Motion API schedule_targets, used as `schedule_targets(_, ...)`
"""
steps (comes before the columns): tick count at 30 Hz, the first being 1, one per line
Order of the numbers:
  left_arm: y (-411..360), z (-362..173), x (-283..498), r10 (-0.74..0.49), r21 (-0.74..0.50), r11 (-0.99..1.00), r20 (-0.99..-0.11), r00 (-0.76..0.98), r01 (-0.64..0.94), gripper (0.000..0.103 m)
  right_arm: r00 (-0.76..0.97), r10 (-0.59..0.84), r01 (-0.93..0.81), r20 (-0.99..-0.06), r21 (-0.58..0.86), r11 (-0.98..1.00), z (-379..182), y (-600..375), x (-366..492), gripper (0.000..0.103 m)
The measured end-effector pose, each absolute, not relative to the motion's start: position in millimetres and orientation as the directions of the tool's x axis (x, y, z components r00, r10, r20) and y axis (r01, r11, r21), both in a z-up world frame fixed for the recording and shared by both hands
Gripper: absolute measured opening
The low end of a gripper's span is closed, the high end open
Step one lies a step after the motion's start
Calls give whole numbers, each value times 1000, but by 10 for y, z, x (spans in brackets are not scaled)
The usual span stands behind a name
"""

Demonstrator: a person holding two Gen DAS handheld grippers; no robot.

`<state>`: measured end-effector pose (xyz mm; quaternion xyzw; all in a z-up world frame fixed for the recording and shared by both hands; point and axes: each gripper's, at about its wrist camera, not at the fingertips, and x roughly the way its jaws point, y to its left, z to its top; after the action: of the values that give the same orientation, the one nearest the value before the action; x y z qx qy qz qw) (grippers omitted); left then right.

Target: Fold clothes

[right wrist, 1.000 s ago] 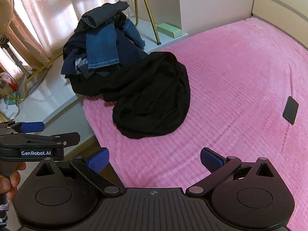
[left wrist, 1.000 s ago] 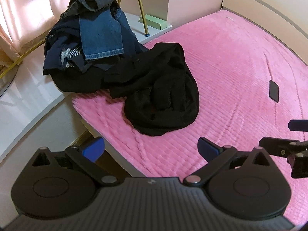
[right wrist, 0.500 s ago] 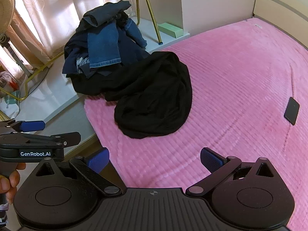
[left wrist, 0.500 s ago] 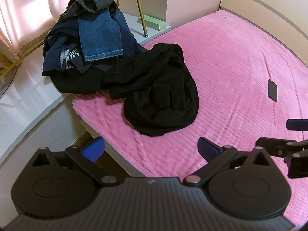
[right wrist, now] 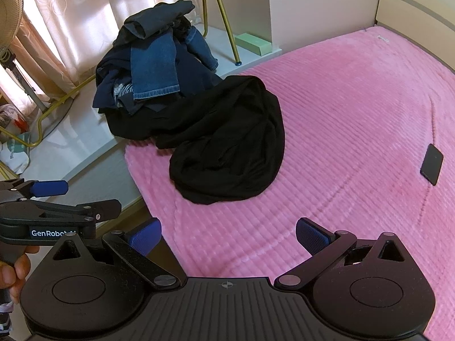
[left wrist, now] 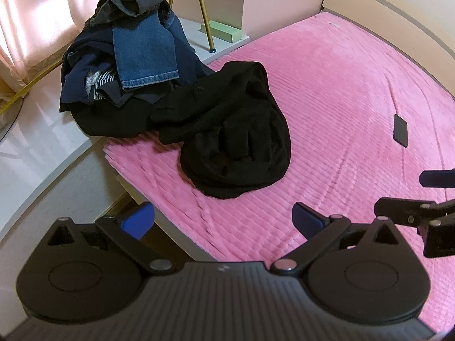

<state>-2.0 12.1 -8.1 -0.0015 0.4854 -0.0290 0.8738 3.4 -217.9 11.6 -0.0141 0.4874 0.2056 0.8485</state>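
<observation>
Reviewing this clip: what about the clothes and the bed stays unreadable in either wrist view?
- Black garment: crumpled in both views; its type is unclear.
- Clothes pile: lower items buried under the jeans; count unknown.
- Dark flat object on the pink bed: too small to identify.
- Bed's near edge: hidden by the left gripper and right gripper.

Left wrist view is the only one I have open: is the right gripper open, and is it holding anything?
Observer: The right wrist view shows the right gripper open and empty, over the pink blanket, short of the black garment.
Operator: Anything left of the clothes pile that I miss?
Observer: A standing fan by the curtain, with a white bag lower down.
Operator: What holds the left gripper?
Observer: A hand grips its handle; its jaws are open.
</observation>
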Motion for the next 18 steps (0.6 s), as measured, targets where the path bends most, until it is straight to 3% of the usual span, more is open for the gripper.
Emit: schedule_targets(18, 100, -105, 29, -36, -12, 999, -851, 524, 49, 101, 429, 331, -353, -840, 182, 918, 103, -2217, 137, 103)
